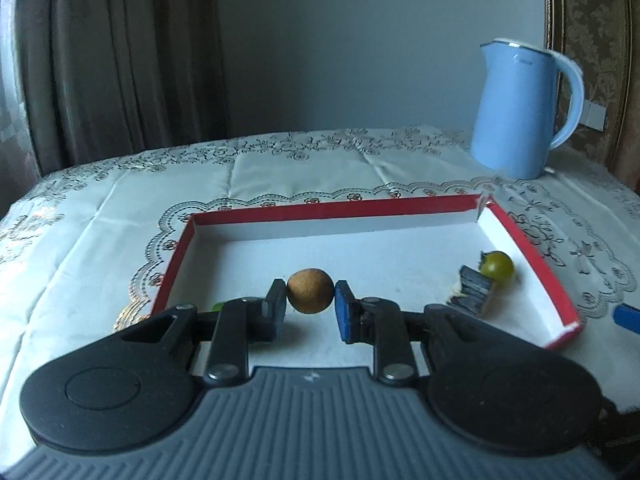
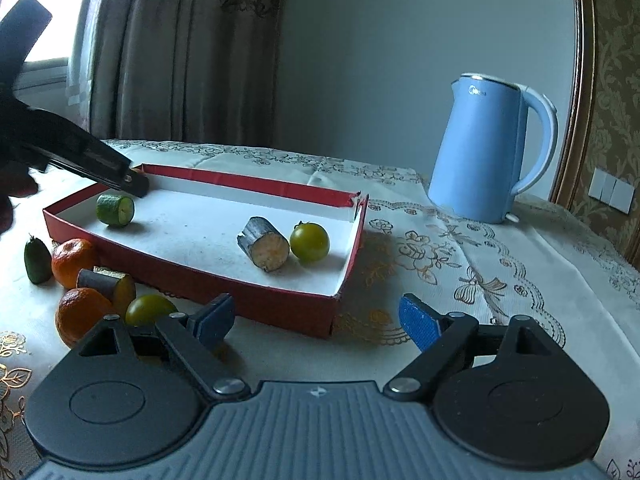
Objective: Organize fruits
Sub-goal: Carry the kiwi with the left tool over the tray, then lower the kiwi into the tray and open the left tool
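My left gripper is shut on a small round brown fruit and holds it over the red-rimmed white tray. In the tray lie a green tomato, a dark sugarcane piece and, in the right wrist view, a cut cucumber piece. My right gripper is open and empty, in front of the tray's near right corner. Outside the tray at the left lie two oranges, a sugarcane piece, a green tomato and a small dark green fruit.
A light blue kettle stands at the back right of the table. The embroidered white tablecloth covers the table. Curtains hang behind at the left. The left gripper's body reaches over the tray's far left corner.
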### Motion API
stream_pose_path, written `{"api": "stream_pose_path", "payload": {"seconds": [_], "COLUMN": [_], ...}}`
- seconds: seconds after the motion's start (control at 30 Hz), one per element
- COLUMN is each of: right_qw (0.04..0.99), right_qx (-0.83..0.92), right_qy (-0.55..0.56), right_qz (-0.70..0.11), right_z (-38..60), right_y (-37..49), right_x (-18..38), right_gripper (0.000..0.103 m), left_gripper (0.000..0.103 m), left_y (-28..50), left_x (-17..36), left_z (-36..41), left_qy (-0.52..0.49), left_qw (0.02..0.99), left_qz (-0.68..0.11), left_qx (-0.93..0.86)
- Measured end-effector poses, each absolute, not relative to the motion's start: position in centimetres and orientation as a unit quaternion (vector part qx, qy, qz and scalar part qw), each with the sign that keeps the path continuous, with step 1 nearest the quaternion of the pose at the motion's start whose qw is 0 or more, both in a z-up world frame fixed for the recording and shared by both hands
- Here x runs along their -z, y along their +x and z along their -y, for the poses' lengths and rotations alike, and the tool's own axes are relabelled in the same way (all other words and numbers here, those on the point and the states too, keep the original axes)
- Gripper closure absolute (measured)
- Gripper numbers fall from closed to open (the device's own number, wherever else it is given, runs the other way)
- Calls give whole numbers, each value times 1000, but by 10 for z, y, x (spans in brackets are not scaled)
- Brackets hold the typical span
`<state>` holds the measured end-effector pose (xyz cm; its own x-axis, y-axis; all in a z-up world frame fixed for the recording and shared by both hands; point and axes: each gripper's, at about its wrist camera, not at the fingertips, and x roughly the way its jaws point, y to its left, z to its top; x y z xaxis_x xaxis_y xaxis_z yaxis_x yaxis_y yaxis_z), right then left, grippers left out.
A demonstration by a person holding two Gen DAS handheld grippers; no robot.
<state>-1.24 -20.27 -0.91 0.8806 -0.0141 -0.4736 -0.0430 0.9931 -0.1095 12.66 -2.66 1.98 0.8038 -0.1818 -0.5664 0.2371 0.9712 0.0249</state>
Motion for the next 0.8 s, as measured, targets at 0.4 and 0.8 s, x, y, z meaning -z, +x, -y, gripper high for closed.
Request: {"api": "stream_pose_path", "payload": {"seconds": [0.4,0.8], "right_qw": [965,963], "right_qx": [-13,-17], "right_qy": [-56,-52], "right_qz": [-257,-264], "right_z": [203,204], "right_y": [-9,-6], "right_x": [12,13], "right_gripper": [13,13], "left_gripper": [80,50], "left_y": [177,178], "left_x": [0,6], "left_z": [34,35], "left_qy": [59,66], "left_qw": [940,940], "left_qz": [-325,-325], "left_qx": [86,76]}}
